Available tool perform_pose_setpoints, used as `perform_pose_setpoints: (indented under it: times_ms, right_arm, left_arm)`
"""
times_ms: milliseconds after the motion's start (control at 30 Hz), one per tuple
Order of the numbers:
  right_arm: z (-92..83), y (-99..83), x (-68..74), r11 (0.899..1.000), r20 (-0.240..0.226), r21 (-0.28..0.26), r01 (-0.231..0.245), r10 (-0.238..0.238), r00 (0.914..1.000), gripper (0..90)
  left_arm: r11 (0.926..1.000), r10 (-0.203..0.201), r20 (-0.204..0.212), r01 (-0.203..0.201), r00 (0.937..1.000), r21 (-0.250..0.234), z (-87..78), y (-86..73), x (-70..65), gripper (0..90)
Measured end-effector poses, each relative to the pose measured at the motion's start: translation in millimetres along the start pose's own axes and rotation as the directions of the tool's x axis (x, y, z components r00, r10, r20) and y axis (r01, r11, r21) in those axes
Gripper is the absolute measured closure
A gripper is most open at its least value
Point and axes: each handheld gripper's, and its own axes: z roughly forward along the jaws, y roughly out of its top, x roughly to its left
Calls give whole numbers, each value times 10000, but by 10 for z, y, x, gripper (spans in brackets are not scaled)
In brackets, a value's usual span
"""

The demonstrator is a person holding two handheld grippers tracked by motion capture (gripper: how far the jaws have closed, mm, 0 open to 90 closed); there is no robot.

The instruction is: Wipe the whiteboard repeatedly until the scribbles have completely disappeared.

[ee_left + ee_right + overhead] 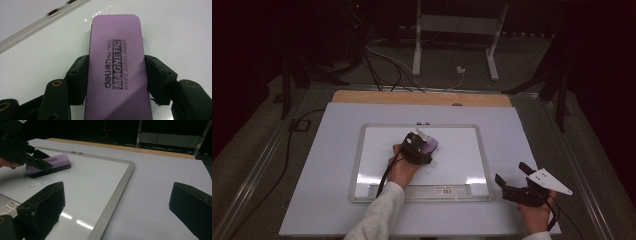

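- Table (337, 200) covered in pale lavender sheet, wooden edge showing at 12 o'clock, dark floor with cables beyond.
- Whiteboard (467, 145) with grey frame, lying flat at centre of table; label strip along its 6 o'clock edge; faint blue pen marks (40, 183) on its surface just at 6 o'clock of the eraser.
- Left gripper (419, 145) near middle of whiteboard, held in a hand with a light sleeve entering from 6 o'clock; jaws pinching the long sides of the eraser.
- Right gripper (514, 182) resting over table at 4 o'clock of whiteboard, off the frame; jaws spread wide, nothing between them.
- Eraser (117, 67), purple with dark underside, printed "MAGNETIC WHITE BOARD ERASER", lying flat on whiteboard, free end pointing toward 1 o'clock in the high view.
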Motion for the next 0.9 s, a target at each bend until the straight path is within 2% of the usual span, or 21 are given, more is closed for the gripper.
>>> perform_pose_setpoints:
  times_ms: [33,100,167,233,300,367,433,467,533,600,667,733,900]
  right_arm:
    - [2,0,2,10000,-3,4,17,-17,10000,7]
    - [3,1,8,10000,-13,10,36,-36,10000,7]
    - [0,3,12,10000,-14,-1,44,-44,10000,7]
    - [-3,3,12,10000,-8,7,34,-34,10000,7]
    - [-7,4,10,10000,-1,-2,37,-37,10000,7]
    - [-11,4,6,10000,11,-15,7,-7,10000,7]
    - [-12,2,-3,10000,8,-25,-26,26,10000,7]
    - [-14,1,-8,10000,19,-23,-40,40,10000,7]
    - [-16,1,-13,10000,27,-35,-43,43,10000,7]
    - [-16,0,-14,10000,18,-36,-42,43,10000,7]
    - [-13,0,-12,10000,9,-29,-28,28,10000,7]
    - [-11,0,-9,10000,5,-25,-25,25,10000,7]
    - [-4,0,4,10000,-13,-10,0,0,10000,7]
  left_arm:
    - [9995,306,187,-305,9994,-17,-11,2,-77,418]
    - [9983,588,506,-587,9970,-36,-22,7,-169,418]
    - [9958,919,338,-918,9952,-34,-27,16,-225,418]
    - [9965,830,289,-828,9961,-67,-4,33,-202,418]
    - [9968,792,8,-792,9969,-48,23,57,-158,417]
    - [9985,542,-204,-542,9983,10,58,91,-81,418]
    - [9995,300,-599,-297,9978,63,91,119,10,418]
    - [9998,180,-667,-176,9976,67,100,124,41,418]
    - [9997,-222,-532,227,9983,95,108,125,100,418]
    - [9999,-74,-586,82,9983,131,96,121,75,418]
    - [9996,238,-338,-232,9991,169,66,102,13,418]
    - [9992,384,-137,-383,9992,85,35,64,-47,418]
    - [9988,487,697,-483,9964,-62,-77,-64,-244,418]
